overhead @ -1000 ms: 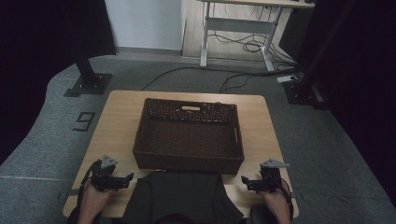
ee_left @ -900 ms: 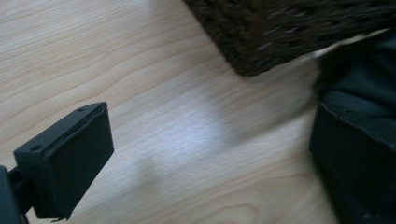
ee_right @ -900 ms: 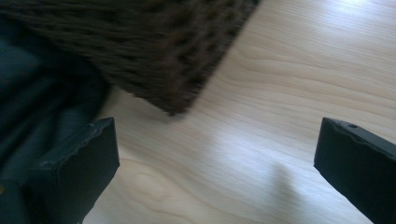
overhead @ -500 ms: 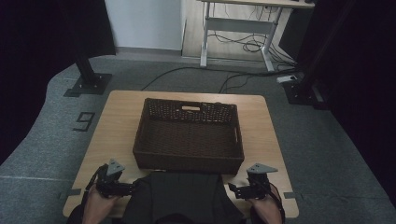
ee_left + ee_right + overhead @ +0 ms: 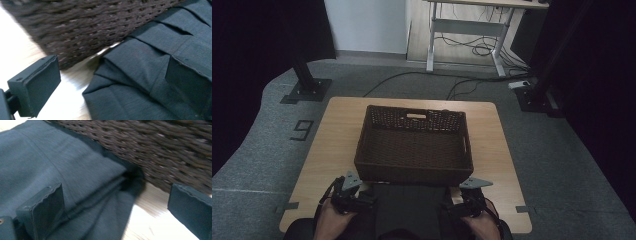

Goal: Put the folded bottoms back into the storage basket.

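Your left tongs (image 5: 362,196) and right tongs (image 5: 451,205) are both wide open, straddling the two near corners of the folded dark garment (image 5: 409,210) at the table's (image 5: 332,145) near edge. It's soft, floppy stuff, so pinch through all the folded layers. The wicker basket (image 5: 414,172) sits just behind, touching it.

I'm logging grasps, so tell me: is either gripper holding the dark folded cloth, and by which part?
Nothing is held. The left gripper and right gripper both stand open at the dark folded cloth's side edges.
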`<action>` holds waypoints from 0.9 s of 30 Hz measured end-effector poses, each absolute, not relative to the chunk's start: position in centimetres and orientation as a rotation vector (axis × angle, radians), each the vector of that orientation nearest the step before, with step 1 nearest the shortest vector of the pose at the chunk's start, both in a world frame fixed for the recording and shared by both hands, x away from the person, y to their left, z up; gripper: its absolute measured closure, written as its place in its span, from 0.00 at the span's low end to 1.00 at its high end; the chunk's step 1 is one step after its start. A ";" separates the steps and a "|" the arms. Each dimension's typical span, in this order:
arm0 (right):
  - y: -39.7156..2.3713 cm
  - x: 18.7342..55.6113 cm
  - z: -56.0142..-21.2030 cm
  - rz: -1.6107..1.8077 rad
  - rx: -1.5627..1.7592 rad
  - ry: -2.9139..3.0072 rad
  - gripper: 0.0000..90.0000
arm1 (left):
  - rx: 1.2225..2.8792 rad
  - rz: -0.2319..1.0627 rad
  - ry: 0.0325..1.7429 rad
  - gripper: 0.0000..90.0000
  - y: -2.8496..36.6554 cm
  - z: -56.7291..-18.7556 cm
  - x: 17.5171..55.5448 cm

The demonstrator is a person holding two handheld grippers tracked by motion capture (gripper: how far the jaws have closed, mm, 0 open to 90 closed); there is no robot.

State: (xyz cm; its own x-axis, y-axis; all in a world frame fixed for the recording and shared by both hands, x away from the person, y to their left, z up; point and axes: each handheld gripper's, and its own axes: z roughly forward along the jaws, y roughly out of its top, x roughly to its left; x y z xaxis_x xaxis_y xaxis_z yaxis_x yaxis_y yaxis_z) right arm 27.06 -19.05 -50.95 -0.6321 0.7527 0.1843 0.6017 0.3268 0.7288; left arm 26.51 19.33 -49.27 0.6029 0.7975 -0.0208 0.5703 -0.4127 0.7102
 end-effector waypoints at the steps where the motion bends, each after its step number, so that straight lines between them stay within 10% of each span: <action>1: -18.3 27.1 -50.9 1.199 1.240 2.408 0.00 | 2.139 0.413 1.075 0.00 19.1 -49.4 26.5; 27: -15.9 28.2 -54.2 1.065 1.354 2.490 0.00 | 2.102 0.212 1.285 0.00 18.6 -53.6 27.3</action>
State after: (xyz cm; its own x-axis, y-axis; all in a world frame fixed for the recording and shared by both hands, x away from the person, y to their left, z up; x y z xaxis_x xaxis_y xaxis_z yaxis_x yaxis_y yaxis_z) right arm 28.16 -15.94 -54.16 -0.5947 0.7733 0.2199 0.6932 0.3546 0.6275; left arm 27.29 18.60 -53.64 0.5052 0.8413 -0.1923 0.7349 -0.3025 0.6070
